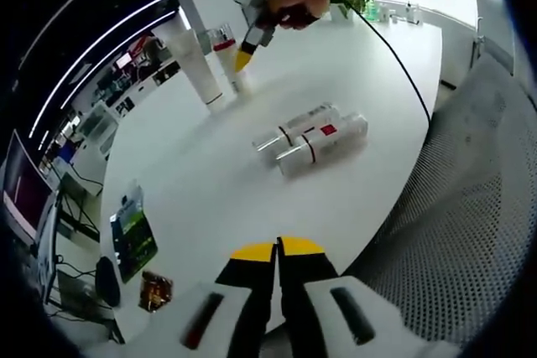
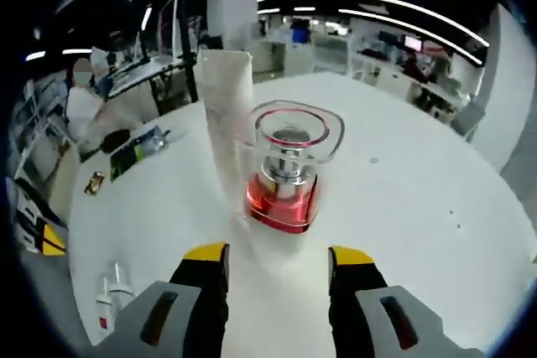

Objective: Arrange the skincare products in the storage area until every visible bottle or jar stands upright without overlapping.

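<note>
Just beyond the right gripper (image 2: 277, 259), jaws apart, stands the red-banded clear bottle (image 2: 285, 180), beside a white tube (image 2: 225, 115)

On the desk (image 1: 210, 190) two bottles (image 1: 312, 137) lie side by side and touching, a tall tube (image 2: 226, 115) stands far behind them with a jar (image 2: 289, 169) beside it, and my right hand-held gripper (image 1: 243, 60) is over the jar.

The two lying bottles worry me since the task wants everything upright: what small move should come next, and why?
Probably open the shut left gripper and reach toward the nearer of the two bottles lying side by side on the white table. The right gripper is open at the upright red-based bottle.
</note>
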Demonstrator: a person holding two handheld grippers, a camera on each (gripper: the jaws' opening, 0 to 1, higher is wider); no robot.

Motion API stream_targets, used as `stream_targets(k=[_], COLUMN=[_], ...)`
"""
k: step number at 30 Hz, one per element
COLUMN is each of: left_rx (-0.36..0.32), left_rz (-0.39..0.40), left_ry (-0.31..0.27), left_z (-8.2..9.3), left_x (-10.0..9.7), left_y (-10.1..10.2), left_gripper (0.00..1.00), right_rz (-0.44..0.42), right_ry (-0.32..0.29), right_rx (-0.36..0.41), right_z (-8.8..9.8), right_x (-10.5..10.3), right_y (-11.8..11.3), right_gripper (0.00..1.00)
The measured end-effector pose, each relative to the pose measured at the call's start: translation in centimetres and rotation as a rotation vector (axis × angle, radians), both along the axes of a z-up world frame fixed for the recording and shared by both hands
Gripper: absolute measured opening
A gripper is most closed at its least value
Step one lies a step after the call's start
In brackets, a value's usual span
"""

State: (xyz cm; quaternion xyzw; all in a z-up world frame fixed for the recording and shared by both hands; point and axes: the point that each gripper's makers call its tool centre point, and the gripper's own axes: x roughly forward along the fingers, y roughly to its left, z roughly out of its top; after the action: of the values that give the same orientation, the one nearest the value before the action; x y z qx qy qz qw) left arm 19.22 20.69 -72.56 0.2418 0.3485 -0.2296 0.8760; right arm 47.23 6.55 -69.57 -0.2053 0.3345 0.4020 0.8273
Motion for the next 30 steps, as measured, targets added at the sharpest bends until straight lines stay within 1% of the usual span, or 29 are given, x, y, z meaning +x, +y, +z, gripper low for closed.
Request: stream_targets(k=[2, 3, 6, 7, 8, 10, 12, 13, 16, 19, 23, 30], left_rx=[0.001, 0.002, 0.003, 0.004, 0.005, 0.004, 0.005, 0.006, 0.005, 0.006, 0.007, 0.009], left_rz=[0.0, 0.0, 0.001, 0.002, 0.003, 0.004, 0.005, 0.005, 0.005, 0.005, 0.004, 0.006], left_ry=[0.003, 0.005, 0.007, 0.009, 0.009, 0.008, 0.009, 0.009, 0.009, 0.011, 0.013, 0.015], left_z=[-0.1, -0.1, -0.1, -0.1, -0.2, -0.2, -0.1, -0.1, -0.1, -0.2, -0.2, -0.2], left_x=[0.0, -0.1, -0.1, -0.1, -0.1, 0.0, 0.0, -0.1, -0.1, -0.1, -0.1, -0.1], left_y=[0.0, 0.0, 0.1, 0.1, 0.1, 0.1, 0.1, 0.1, 0.1, 0.1, 0.1, 0.2], left_gripper=[0.02, 0.02, 0.02, 0.02, 0.02, 0.02, 0.02, 0.02, 0.02, 0.02, 0.02, 0.02], right_rz=[0.029, 0.031, 0.051, 0.085, 0.113, 0.106, 0.093, 0.076, 0.064, 0.046, 0.014, -0.016], right_ry=[-0.011, -0.014, 0.011, 0.011, 0.011, 0.026, 0.038, 0.057, 0.07, 0.083, 0.099, 0.106], right_rx=[-0.019, -0.017, -0.008, -0.039, -0.06, -0.067, -0.064, -0.058, -0.051, -0.037, -0.026, 0.002], right_z=[0.1, 0.2, 0.2, -0.1, -0.2, -0.6, -0.7, -0.7, -0.7, -0.7, -0.7, -0.7], right_x=[0.4, 0.4, 0.5, 0.3, 0.0, -0.2, -0.3, -0.3, -0.5, -0.6, -0.5, -0.2], right_y=[0.1, 0.2, 0.8, 0.9, 1.0, 1.0, 0.9, 0.7, 0.8, 1.0, 1.2, 1.5], right_gripper=[0.44, 0.42, 0.31, 0.25, 0.25, 0.26, 0.22, 0.18, 0.14, 0.12, 0.12, 0.13])
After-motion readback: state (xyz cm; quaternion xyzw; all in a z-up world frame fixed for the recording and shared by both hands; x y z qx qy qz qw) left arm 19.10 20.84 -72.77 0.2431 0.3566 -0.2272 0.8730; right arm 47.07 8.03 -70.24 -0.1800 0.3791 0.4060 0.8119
